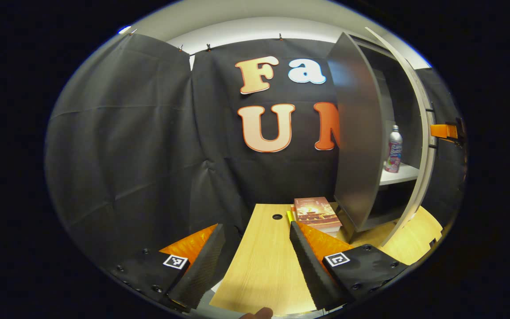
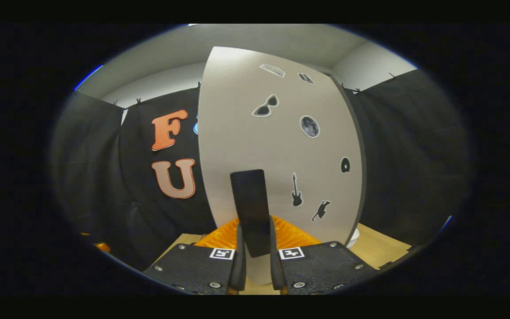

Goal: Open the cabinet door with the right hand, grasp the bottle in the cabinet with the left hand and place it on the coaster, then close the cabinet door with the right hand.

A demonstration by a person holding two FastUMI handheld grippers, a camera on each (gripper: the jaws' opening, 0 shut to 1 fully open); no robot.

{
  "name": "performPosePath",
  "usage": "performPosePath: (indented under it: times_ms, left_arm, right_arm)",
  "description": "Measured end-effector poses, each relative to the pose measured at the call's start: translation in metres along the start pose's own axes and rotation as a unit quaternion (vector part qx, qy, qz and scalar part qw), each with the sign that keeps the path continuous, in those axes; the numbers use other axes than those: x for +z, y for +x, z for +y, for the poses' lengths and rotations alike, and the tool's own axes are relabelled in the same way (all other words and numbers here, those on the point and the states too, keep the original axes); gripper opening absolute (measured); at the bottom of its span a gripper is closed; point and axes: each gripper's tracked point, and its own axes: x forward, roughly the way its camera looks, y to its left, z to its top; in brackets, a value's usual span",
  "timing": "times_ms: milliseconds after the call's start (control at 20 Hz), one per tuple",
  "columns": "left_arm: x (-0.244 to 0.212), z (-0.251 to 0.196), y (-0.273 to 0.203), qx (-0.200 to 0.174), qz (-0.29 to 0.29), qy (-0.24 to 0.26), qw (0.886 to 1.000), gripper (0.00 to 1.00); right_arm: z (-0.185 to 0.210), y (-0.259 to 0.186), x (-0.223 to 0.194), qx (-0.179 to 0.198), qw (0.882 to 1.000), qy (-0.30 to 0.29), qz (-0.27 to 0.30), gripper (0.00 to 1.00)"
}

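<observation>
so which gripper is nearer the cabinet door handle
Right. The right gripper has its fingers closed on the door handle; the left gripper hangs open over the table, well short of the cabinet.

The cabinet door [image 1: 361,133] hangs open and hides the left part of the cabinet [image 1: 407,133] interior. The bottle [image 1: 394,149] on the shelf is small — its label unreadable. The books [image 1: 317,213] are partly covered by a finger [image 1: 312,261] — titles too blurred.
</observation>
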Motion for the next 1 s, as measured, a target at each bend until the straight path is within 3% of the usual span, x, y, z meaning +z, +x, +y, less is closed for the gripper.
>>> performPosePath:
  times_ms: [500, 800, 1000]
  left_arm:
    - [0.007, -0.098, -0.063, -0.046, -0.011, 0.021, 0.999, 0.95]
    - [-0.001, -0.165, -0.084, -0.076, 0.003, 0.018, 0.997, 0.96]
    - [0.004, -0.205, -0.096, -0.088, 0.001, 0.016, 0.996, 0.96]
  right_arm:
    - [-0.106, -0.093, 0.011, -0.032, 0.999, 0.010, -0.014, 0.17]
    - [-0.194, -0.132, 0.024, -0.057, 0.998, 0.006, -0.016, 0.07]
    - [-0.235, -0.138, 0.030, -0.046, 0.999, 0.013, -0.014, 0.01]
